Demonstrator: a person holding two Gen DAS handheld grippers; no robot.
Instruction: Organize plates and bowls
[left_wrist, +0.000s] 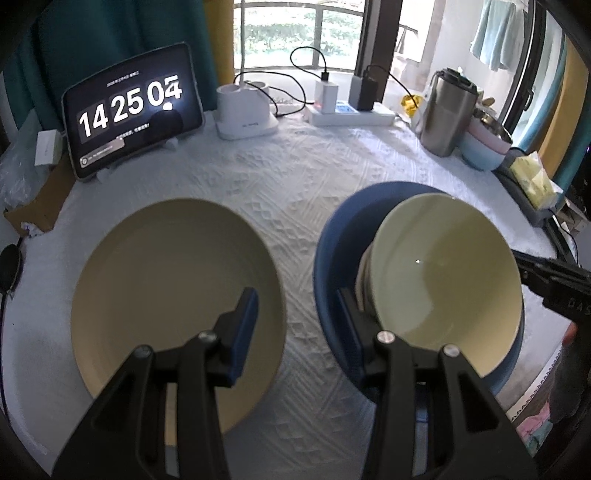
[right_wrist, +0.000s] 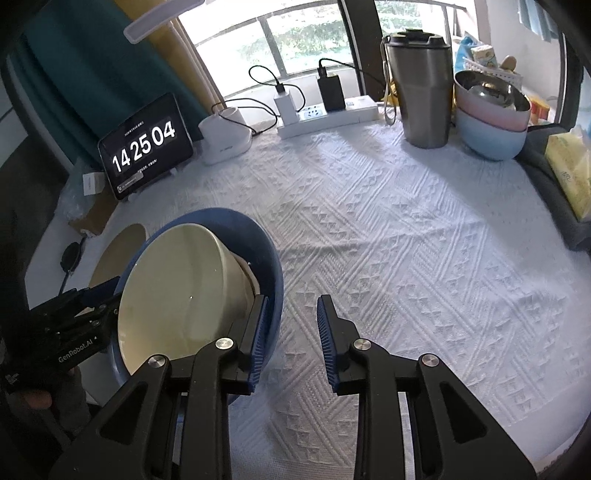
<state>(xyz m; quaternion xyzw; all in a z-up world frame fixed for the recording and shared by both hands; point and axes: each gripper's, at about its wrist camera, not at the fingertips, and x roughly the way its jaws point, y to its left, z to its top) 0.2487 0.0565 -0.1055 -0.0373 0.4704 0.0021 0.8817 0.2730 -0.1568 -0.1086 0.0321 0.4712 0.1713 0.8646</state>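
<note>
Cream bowl (left_wrist: 443, 280) sits tipped inside the blue bowl (left_wrist: 332, 236), mouth tilted toward the table's near edge, its foot against the blue wall. Left gripper (left_wrist: 299, 325) hangs over the gap between the tan plate (left_wrist: 177, 295) and the blue bowl; its jaws are parted, one over the plate, the other down by the cream bowl's outer side. Whether that pad touches the bowl, hard to say.

Right gripper (right_wrist: 291, 332) is just beside the blue bowl's rim, jaws apart with only cloth between them, the inner pad close to the blue rim.

Open tablecloth (right_wrist: 406, 240) spreads wide toward the right edge and the middle. The far edge is crowded: tablet (right_wrist: 144, 146), power strip (right_wrist: 332, 114), steel tumbler (right_wrist: 421, 92), stacked pastel bowls (right_wrist: 491, 125). Tissue pack (right_wrist: 569, 177) at the right edge.
</note>
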